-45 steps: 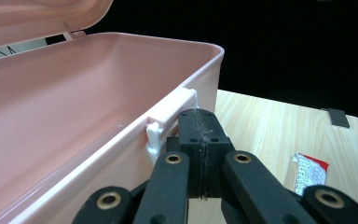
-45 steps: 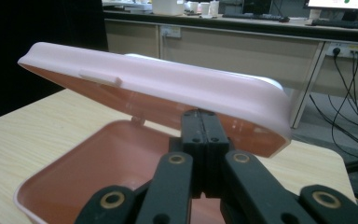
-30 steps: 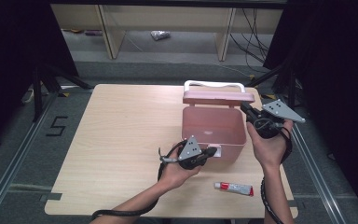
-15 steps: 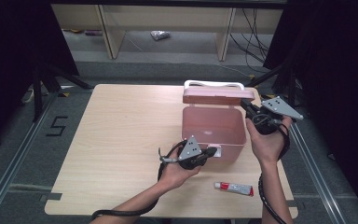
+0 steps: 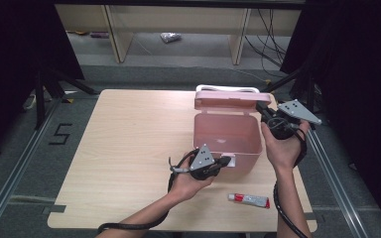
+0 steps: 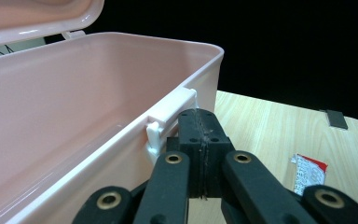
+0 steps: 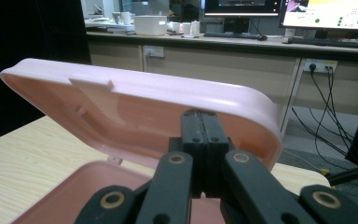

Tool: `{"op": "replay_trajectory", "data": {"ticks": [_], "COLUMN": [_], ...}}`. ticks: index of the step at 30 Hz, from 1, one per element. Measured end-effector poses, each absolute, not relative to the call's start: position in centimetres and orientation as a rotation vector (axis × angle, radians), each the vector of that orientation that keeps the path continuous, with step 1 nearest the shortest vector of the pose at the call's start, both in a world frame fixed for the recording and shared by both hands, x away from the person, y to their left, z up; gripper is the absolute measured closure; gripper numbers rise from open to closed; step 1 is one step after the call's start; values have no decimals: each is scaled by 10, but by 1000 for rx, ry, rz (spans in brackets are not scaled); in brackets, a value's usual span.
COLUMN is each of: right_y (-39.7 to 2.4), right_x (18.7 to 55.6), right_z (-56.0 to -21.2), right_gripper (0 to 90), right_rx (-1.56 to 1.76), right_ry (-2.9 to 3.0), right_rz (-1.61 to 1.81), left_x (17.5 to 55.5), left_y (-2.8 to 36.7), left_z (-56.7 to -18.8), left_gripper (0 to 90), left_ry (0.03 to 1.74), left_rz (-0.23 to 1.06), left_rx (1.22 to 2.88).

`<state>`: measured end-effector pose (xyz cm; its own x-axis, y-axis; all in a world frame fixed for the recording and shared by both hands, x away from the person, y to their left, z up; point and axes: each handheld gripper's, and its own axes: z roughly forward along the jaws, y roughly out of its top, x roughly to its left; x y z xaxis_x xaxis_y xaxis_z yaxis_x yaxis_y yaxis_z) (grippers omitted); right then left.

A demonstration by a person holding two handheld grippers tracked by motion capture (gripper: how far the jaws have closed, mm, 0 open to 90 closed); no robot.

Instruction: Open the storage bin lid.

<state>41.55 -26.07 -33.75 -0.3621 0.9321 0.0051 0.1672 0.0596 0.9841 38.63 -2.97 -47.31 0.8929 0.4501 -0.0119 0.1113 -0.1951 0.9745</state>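
Pink box (image 5: 227, 136) right of centre on table (image 5: 124, 148), lid (image 5: 230, 99) raised at 12 o'clock side, white handle behind lid. Left gripper (image 5: 224, 161) at box's 6 o'clock wall, jaws closed with nothing between them, tips against white latch (image 6: 170, 114). Right gripper (image 5: 262, 110) at box's 2 o'clock, jaws closed and empty, tips at lid's edge; contact unclear. Tube (image 5: 249, 200) on table at 5 o'clock of box, apart from it.

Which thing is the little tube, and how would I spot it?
Look at the wooden table, then the open pink box on it. The little tube lies flat near the front edge, in front of the box: white with a red end, small and loose.
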Motion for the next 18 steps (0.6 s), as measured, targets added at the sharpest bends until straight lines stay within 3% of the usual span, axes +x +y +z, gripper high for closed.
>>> {"op": "replay_trajectory", "data": {"ticks": [18], "right_y": [-258], "right_x": [426], "right_z": [-334], "right_gripper": [900], "right_rx": [1116], "right_ry": [1599], "right_rz": [1359], "left_x": [386], "left_y": [-30], "left_z": [-473], "left_gripper": [892], "left_ry": [430], "left_rz": [321], "left_rx": [1755]}}
